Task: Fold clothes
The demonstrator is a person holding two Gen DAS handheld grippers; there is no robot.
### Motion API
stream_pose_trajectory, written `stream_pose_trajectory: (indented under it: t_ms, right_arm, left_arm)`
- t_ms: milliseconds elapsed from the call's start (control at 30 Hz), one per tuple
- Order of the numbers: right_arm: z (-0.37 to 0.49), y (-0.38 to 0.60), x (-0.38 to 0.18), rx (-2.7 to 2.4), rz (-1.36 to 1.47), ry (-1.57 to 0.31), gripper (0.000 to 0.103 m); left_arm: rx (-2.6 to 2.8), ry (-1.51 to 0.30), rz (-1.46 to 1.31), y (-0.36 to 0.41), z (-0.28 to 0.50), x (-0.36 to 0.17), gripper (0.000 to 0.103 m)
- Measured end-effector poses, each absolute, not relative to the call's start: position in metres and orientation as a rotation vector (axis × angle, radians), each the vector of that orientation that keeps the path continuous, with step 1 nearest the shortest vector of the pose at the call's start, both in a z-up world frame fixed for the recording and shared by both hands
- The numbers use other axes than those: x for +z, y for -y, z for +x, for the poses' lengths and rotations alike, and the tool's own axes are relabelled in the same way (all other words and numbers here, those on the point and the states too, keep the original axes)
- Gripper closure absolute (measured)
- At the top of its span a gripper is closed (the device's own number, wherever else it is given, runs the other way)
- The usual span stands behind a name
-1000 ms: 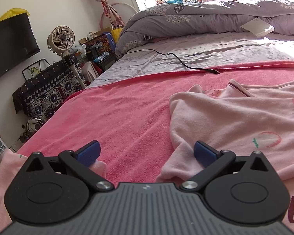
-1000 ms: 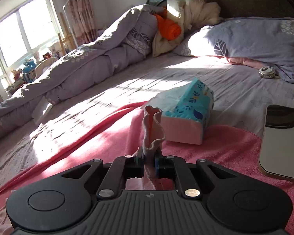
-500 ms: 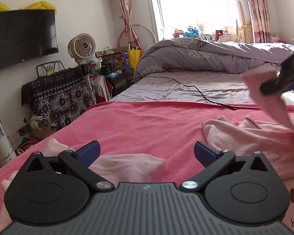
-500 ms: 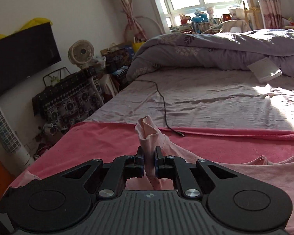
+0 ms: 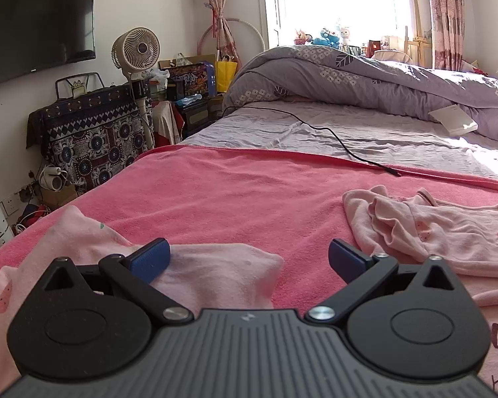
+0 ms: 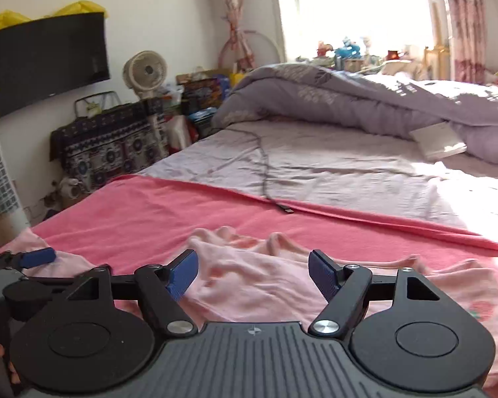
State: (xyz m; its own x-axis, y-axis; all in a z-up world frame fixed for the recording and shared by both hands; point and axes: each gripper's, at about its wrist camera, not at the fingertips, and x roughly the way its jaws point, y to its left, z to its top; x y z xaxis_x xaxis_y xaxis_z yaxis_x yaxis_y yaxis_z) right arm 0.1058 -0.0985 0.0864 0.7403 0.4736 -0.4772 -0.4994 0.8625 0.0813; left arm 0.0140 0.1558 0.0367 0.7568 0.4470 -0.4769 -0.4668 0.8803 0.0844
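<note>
- While the left gripper (image 5: 247, 258) hangs tilted down with jaws spread, empty, the pink garment (image 5: 448, 235) lies beneath on the pink blanket (image 5: 249, 192).
- Right gripper (image 6: 253, 273): jaws opening, garment (image 6: 249, 285) below them, unpinched; tilted down.

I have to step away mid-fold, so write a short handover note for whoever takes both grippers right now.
Left gripper: open, holds nothing, low over a pink sleeve end.
Right gripper: jaws opening, nothing pinched, over the bunched part of the pink garment.
The garment lies on the pink blanket, rumpled at the neckline, strawberry print facing up.
Done: one sleeve laid onto the body.
Left: smooth it, fold the other sleeve, fold the body.
</note>
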Motion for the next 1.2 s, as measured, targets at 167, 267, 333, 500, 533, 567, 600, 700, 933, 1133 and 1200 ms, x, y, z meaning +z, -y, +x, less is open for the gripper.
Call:
stream_pose_trajectory:
  t_ms: [167, 267, 333, 500, 533, 567, 600, 700, 933, 1133, 1200]
  right_arm:
    - [0.11, 0.191, 0.065, 0.309, 0.02, -0.534, 0.03]
    - [0.126, 0.222, 0.042, 0.253, 0.068, -0.592, 0.031]
    - [0.141, 0.229, 0.018, 0.244, 0.082, -0.701, 0.03]
    - [0.132, 0.238, 0.021, 0.272, 0.094, -0.706, 0.029]
    - [0.123, 0.241, 0.027, 0.291, 0.097, -0.687, 0.029]
    - [0.11, 0.248, 0.034, 0.316, 0.108, -0.659, 0.029]
    - [0.095, 0.257, 0.041, 0.343, 0.122, -0.627, 0.029]
    - [0.06, 0.283, 0.05, 0.349, 0.137, -0.567, 0.028]
    - [-0.011, 0.309, 0.052, 0.31, 0.023, -0.535, 0.028]
    - [-0.062, 0.334, 0.033, 0.373, 0.118, -0.579, 0.028]
    - [-0.074, 0.34, 0.027, 0.365, 0.148, -0.587, 0.028]
  left_arm:
    - [0.566, -0.513, 0.002, -0.145, 0.017, 0.051, 0.001]
    - [0.5, -0.398, 0.09, -0.116, 0.018, 0.076, 0.0]
    - [0.435, -0.404, 0.153, -0.097, 0.037, 0.082, 0.0]
    - [0.461, -0.734, 0.35, -0.076, 0.113, 0.022, 0.0]
    - [0.464, -0.714, 0.359, -0.076, 0.11, 0.014, 0.0]
    - [0.468, -0.696, 0.359, -0.075, 0.104, 0.016, 0.0]
    - [0.475, -0.705, 0.362, -0.075, 0.101, 0.02, 0.0]
    - [0.521, -0.648, 0.413, -0.072, 0.079, 0.037, 0.0]
    - [0.423, -0.575, 0.422, -0.072, -0.007, 0.063, 0.0]
    - [0.224, -0.621, 0.336, -0.075, -0.085, 0.065, 0.0]
    - [0.131, -0.622, 0.287, -0.076, -0.101, 0.067, 0.0]
